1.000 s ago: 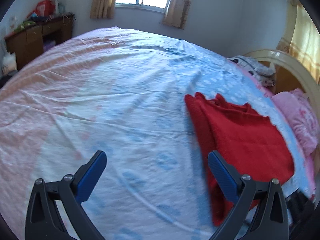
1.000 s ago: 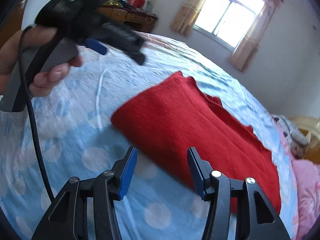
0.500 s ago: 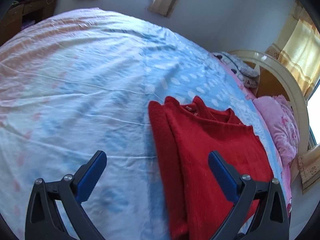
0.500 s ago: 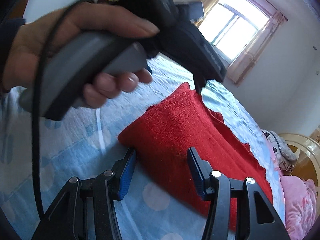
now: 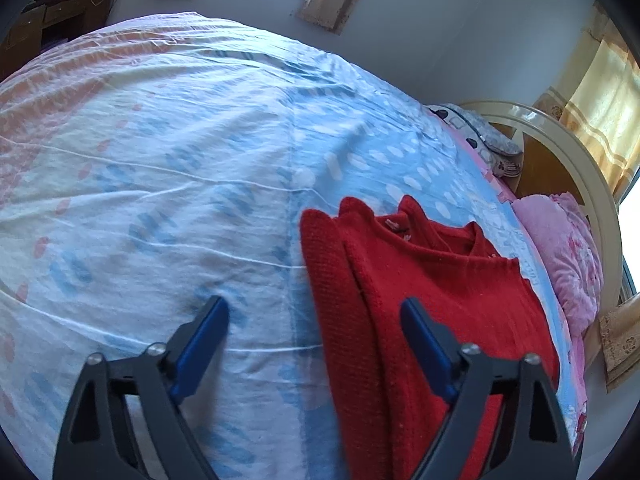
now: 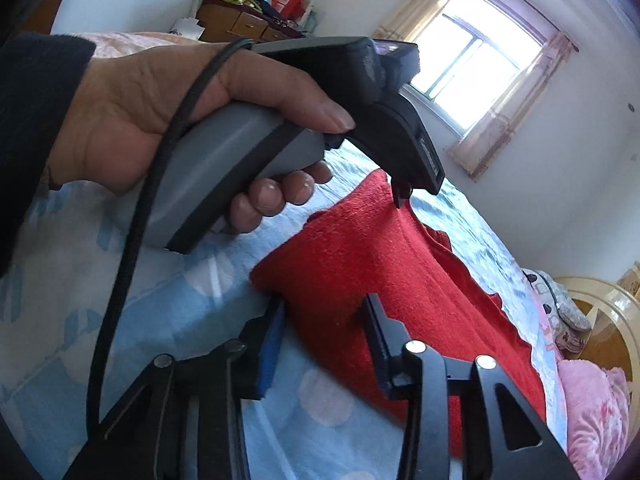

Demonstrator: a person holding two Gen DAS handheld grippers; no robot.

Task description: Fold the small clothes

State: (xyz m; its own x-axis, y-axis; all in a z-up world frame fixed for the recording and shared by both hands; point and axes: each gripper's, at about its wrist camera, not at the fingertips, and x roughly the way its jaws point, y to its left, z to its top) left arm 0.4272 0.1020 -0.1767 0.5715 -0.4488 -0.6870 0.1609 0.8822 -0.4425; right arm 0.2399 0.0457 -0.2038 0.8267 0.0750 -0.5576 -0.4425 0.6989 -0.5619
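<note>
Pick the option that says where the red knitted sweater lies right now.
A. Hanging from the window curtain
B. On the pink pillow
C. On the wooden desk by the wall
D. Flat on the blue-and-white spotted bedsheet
D: the red knitted sweater lies flat on the blue-and-white spotted bedsheet, away from the desk, curtain and pillow.

Bed sheet (image 5: 168,168), pale blue with white spots and a pink band at its far side, creased, spreading beneath and beyond the fingers. Window (image 6: 472,64) with beige curtains (image 6: 504,120), far ahead on the white wall. Wooden desk (image 6: 240,26) piled with red and green clutter, far left of the fingers. Pink pillow (image 5: 568,256) and patterned grey pillow (image 5: 488,140), right of the fingers, against the curved cream headboard (image 5: 576,160)
</note>
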